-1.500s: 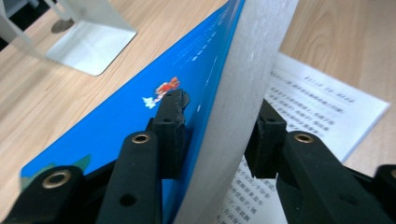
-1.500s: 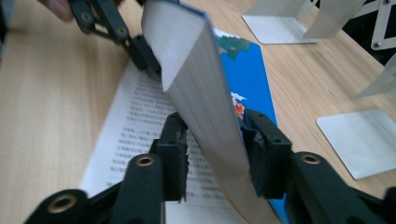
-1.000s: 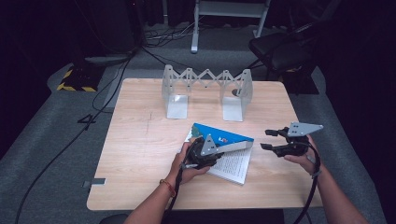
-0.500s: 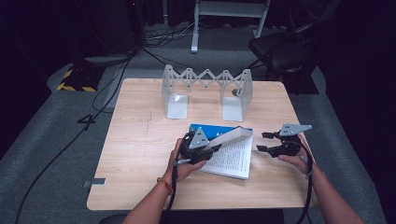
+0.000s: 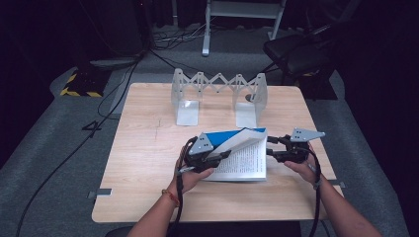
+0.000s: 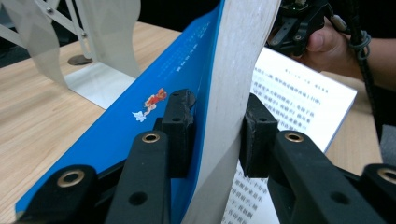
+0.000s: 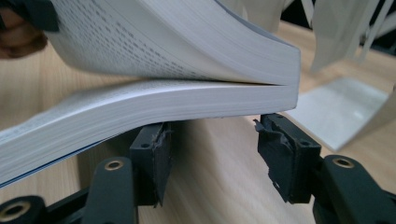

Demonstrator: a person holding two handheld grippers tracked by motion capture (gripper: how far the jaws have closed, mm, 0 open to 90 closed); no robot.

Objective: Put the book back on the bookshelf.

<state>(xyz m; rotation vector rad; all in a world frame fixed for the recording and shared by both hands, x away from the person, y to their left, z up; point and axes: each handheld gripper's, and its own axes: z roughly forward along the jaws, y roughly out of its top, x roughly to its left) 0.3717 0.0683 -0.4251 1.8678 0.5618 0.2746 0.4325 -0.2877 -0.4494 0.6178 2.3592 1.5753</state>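
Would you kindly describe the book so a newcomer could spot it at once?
On the wooden table, look at the near half, in front of the folding metal rack. The book lies open between the two hand-held grippers, the left one clamping its lifted blue cover and pages. It is the only printed, blue-covered item there.

One book [image 5: 242, 155] (blue cover); two tools [image 5: 225, 155] [image 5: 271, 148]; one folding metal rack [image 5: 220, 96]; one table [image 5: 143, 148].
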